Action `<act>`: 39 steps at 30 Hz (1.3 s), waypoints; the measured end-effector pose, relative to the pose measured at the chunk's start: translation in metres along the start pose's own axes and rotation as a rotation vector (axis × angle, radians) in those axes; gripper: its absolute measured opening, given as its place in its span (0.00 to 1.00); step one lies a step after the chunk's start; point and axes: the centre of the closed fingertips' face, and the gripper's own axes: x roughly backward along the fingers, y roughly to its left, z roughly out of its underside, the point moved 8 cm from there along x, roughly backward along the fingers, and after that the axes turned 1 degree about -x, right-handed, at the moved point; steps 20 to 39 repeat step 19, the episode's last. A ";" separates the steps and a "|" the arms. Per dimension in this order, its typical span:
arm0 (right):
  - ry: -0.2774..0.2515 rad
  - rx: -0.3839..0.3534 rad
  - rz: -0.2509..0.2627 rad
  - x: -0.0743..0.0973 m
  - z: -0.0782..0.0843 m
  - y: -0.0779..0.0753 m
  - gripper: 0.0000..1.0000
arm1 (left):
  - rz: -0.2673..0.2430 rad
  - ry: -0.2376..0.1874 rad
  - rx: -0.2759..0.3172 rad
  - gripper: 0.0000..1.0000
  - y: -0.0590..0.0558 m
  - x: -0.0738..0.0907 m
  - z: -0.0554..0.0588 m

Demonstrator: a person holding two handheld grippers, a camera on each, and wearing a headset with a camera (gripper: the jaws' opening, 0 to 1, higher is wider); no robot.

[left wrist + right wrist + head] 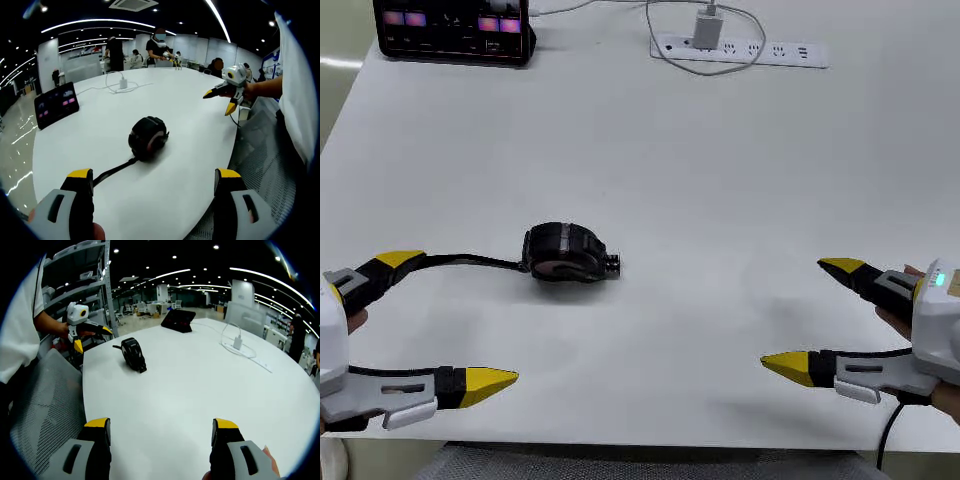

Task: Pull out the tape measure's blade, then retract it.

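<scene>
From the head view, the tape measure [565, 255] lies on the white worktop [720, 180] with its blade in. The left hand-held gripper [445, 318] gapes empty to its left, near its black strap [470, 262]. The right hand-held gripper [810, 314] is well off to its right, also spread and empty.

In the left gripper view, the case sits just ahead of the jaws. It looks rigid, compact and smooth, and it will likely slide unless pinned.

In the right gripper view, the small end hook [142, 370] faces this side. It is probably the spot to pinch, since the blade will be thin and springy.

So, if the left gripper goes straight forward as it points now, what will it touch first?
Probably the tape measure, lying almost straight ahead of the left gripper; its strap, near one jaw, might touch first.
</scene>
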 end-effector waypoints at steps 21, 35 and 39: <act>0.016 -0.002 -0.003 0.001 0.003 0.000 0.81 | 0.016 0.004 0.011 0.99 -0.001 0.001 0.002; 0.016 -0.002 -0.003 0.001 0.003 0.000 0.81 | 0.016 0.004 0.011 0.99 -0.001 0.001 0.002; 0.016 -0.002 -0.003 0.001 0.003 0.000 0.81 | 0.016 0.004 0.011 0.99 -0.001 0.001 0.002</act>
